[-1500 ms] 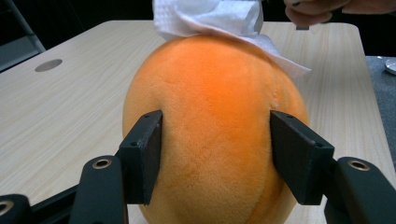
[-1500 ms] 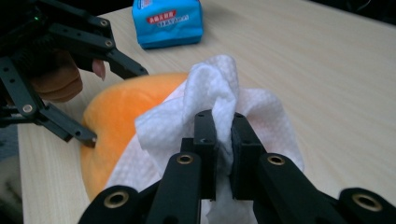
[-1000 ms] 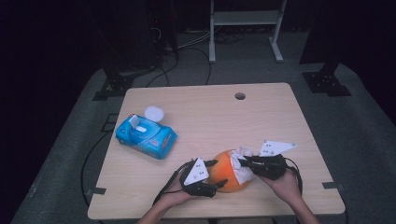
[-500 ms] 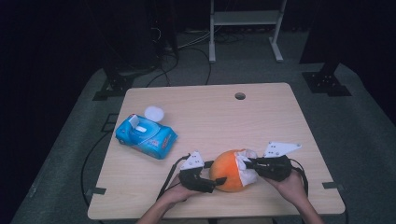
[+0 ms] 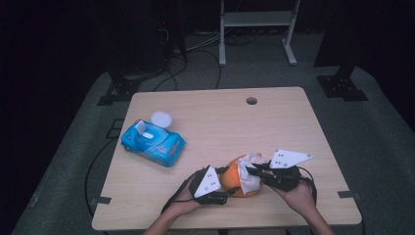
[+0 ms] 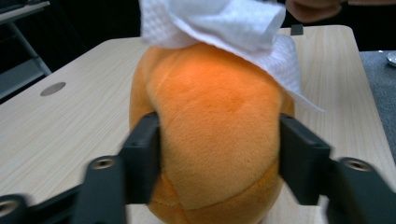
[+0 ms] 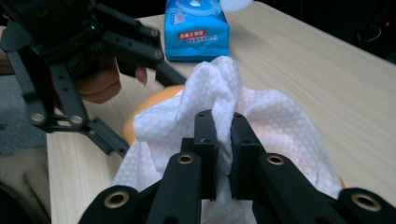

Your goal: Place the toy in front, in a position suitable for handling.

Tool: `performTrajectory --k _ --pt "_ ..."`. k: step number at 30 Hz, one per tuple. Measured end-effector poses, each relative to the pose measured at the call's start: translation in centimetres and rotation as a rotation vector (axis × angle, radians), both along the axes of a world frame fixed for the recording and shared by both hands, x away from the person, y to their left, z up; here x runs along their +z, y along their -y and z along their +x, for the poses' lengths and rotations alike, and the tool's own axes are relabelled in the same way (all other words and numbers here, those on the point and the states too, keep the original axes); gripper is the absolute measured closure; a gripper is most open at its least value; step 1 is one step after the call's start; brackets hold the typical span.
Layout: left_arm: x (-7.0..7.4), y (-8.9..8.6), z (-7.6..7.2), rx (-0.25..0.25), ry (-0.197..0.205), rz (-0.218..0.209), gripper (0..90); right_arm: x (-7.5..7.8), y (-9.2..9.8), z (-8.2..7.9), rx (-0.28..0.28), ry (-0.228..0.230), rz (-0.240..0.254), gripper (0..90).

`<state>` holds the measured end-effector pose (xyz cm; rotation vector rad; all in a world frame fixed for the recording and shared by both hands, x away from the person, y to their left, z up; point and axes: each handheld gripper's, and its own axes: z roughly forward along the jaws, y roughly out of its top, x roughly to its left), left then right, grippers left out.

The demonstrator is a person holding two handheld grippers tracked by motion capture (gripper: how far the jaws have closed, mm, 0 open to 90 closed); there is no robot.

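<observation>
Wipes pack (image 5: 152,143) far left, tabletop (image 5: 274,122) beyond open.

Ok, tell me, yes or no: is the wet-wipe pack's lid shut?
No, the wet-wipe pack has its white lid flipped open in the high view.

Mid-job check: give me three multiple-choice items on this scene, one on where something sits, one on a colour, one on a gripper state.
1. Where is the blue wipes pack?
A. on the floor
B. on the table, on the left gripper's side of the plush toy
C. on top of the plush toy

2. What colour is the plush toy?
A. green
B. purple
C. orange

3. What does the right gripper do?
A. pinches the white wipe
B. stands wide open
C. grips the wipes pack

Answers: 1 B, the high view shows the pack on the table there. 2 C, the left gripper view shows orange fabric. 3 A, its jaws press together on the wipe.
</observation>
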<state>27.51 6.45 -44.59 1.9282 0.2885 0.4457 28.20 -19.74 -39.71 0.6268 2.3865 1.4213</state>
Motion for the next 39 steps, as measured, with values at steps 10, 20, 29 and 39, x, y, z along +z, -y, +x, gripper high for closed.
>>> performTrajectory --k 10,20,29,39 --pt "0.2 0.5 0.1 0.05 -0.074 -0.025 37.0 0.2 0.2 -0.3 -0.035 0.032 0.015 83.0" --pt "0.1 0.8 -0.1 0.044 -0.072 -0.025 37.7 0.5 -0.6 -0.8 -0.009 0.08 -0.052 83.2" --pt "0.3 2.1 -0.7 0.038 -0.033 -0.017 36.7 0.6 -2.2 -1.8 0.069 0.076 -0.025 82.9" --pt "-0.1 1.8 -0.3 0.019 -0.082 -0.072 25.2 0.4 0.6 0.0 -0.053 0.037 -0.004 83.3"
